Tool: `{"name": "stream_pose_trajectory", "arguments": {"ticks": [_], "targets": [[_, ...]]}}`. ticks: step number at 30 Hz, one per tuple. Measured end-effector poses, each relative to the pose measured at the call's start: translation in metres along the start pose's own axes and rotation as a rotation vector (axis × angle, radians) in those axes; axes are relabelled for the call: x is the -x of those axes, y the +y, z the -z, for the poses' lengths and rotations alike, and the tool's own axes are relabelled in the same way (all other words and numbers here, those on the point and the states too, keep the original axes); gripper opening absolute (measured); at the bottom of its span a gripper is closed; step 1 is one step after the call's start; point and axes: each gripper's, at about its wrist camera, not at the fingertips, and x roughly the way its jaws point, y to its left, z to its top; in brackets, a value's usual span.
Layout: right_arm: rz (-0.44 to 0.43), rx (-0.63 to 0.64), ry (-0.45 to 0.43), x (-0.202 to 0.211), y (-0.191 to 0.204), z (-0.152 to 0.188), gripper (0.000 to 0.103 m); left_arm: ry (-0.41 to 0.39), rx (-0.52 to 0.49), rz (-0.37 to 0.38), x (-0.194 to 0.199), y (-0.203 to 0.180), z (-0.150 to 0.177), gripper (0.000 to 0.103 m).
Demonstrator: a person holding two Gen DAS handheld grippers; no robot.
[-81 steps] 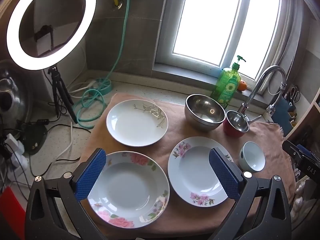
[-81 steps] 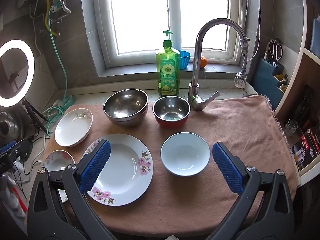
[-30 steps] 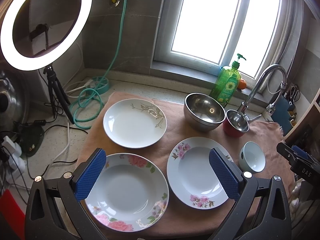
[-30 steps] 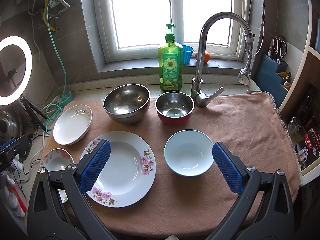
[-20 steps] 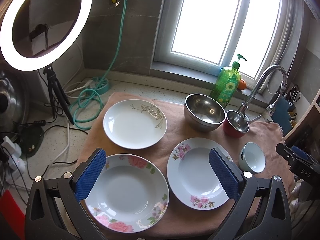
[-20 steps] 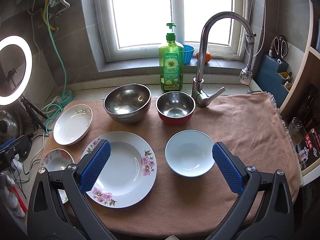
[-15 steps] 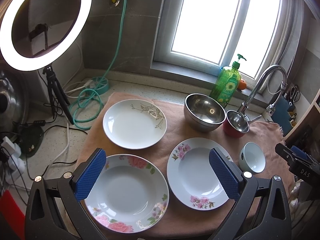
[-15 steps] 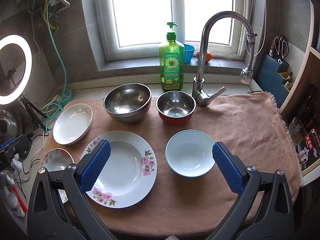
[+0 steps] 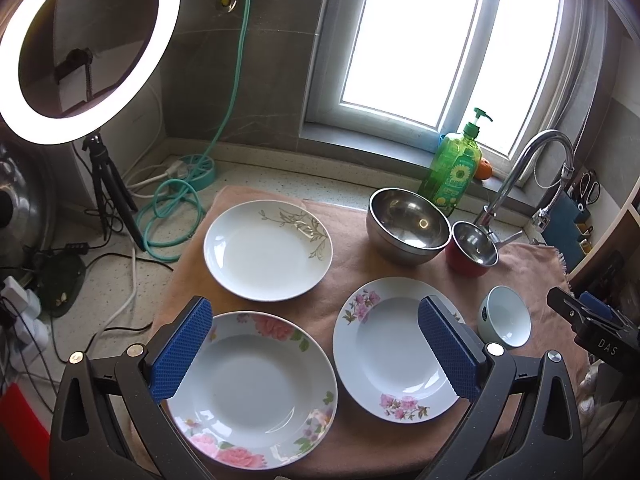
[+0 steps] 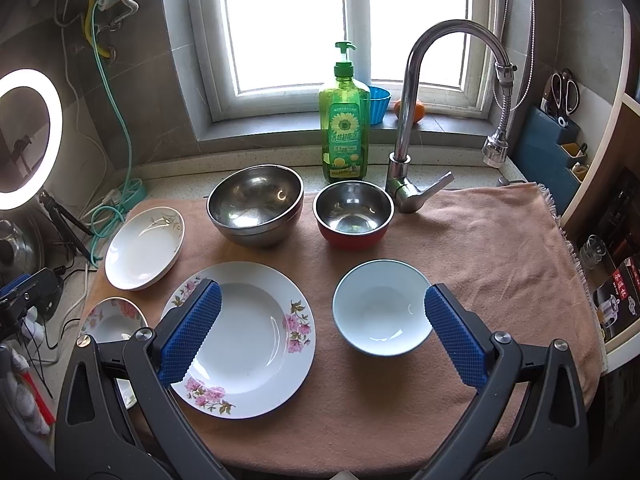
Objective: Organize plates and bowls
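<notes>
Plates and bowls, six pieces in all, lie apart from one another on our brown towel [image 10: 460,240]. We count three plates. In the left wrist view the rose-rimmed plate [image 9: 252,392] sits at lower left, the leaf-patterned plate [image 9: 268,250] above it at centre, and the pink-blossom plate [image 9: 396,350] at lower centre-right. We count three bowls. In the right wrist view the large steel bowl [image 10: 255,210] is at centre left, the red-sided steel bowl [image 10: 353,214] just right of it, and the pale blue bowl [image 10: 382,312] at lower centre-right. One green soap bottle [image 10: 345,128] and one faucet [image 10: 416,120] stand behind them.

Our left gripper [image 9: 316,350] hangs spread wide above the two flowered plates, grasping nothing. Our right gripper [image 10: 320,338] is likewise released, its blue pads flanking the blossom plate and blue bowl.

Against the earlier frames, every dish keeps its place; both views have drifted only slightly.
</notes>
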Motion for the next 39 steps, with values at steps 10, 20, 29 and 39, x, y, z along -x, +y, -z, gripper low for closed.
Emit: {"name": "stream_pose_trajectory", "arguments": {"ticks": [10,20,29,39], "targets": [[-0.031,-0.021,0.063,-0.018,-0.006,0.011,0.103,0.045,-0.005,0.024,-0.015,0.002,0.002,0.102],[-0.064,-0.072,0.158,-0.036,-0.024,0.032,0.103,0.113,-0.053,0.065,-0.037,-0.005,0.006,0.101],[-0.089,-0.125,0.229,-0.047,-0.034,0.053,0.094,0.192,-0.093,0.127,-0.066,-0.012,0.007,0.087],[-0.183,-0.134,0.342,-0.072,-0.023,0.074,0.074,0.311,-0.136,0.202,-0.108,-0.019,0.007,0.057]]}}
